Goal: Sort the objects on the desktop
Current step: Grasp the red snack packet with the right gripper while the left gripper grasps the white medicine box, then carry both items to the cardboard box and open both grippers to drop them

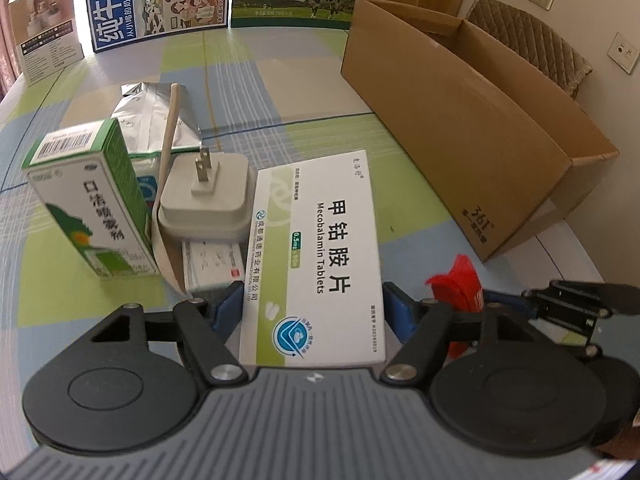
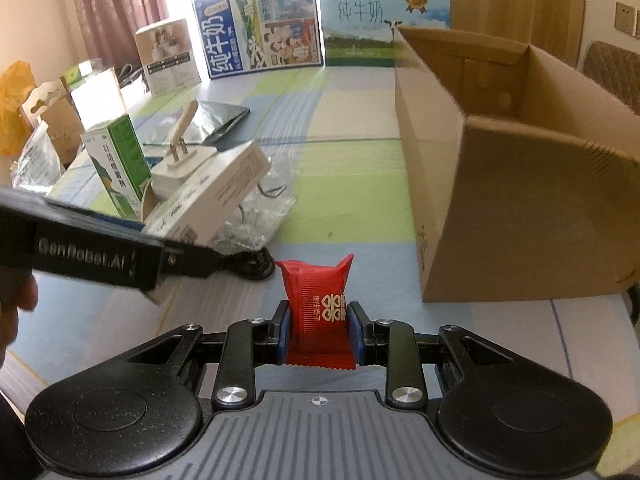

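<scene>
My left gripper (image 1: 314, 308) is shut on a white and green Mecobalamin tablet box (image 1: 320, 256) and holds it tilted above the table; the box also shows in the right wrist view (image 2: 216, 196). My right gripper (image 2: 318, 326) is shut on a red candy packet (image 2: 320, 304), held upright; the packet also shows in the left wrist view (image 1: 456, 280). An open cardboard box (image 2: 512, 168) stands to the right, also in the left wrist view (image 1: 472, 120). A white plug adapter (image 1: 206, 196), a green and white spray box (image 1: 92, 196) and a foil pouch (image 1: 156, 116) lie in a pile at left.
Milk cartons (image 2: 260, 28) and a small product box (image 2: 168, 56) stand along the table's far edge. Bags and packets (image 2: 40, 120) crowd the far left. A clear plastic bag (image 2: 256, 216) lies under the pile. A chair (image 1: 532, 48) stands behind the cardboard box.
</scene>
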{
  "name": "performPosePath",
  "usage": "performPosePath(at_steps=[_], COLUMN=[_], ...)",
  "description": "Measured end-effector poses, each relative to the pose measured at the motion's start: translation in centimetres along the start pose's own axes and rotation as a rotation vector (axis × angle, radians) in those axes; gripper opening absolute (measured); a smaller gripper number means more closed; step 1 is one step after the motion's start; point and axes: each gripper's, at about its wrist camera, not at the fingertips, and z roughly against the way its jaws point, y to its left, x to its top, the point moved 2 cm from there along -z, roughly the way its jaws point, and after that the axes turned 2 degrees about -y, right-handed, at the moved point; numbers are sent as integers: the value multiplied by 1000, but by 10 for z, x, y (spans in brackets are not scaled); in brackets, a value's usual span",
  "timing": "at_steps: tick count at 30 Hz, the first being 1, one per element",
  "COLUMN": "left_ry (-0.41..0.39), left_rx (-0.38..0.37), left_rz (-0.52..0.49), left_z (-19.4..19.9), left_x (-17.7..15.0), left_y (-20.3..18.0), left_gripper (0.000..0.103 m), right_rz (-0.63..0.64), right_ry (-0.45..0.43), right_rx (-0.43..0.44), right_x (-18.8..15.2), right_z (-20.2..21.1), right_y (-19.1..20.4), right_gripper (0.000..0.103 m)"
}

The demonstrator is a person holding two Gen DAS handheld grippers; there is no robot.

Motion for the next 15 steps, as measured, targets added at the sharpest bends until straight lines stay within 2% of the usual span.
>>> performPosePath(at_steps=[15], left_ry=[-48], left_rx=[3], left_rz=[-9], left_z=[39], left_x=[-3], left_y=[-24], left_gripper=[68], right_rz=[-25], right_ry=[-103], right_rx=[-26], right_x=[17], right_z=[61], right_y=[-8], right_gripper=[26])
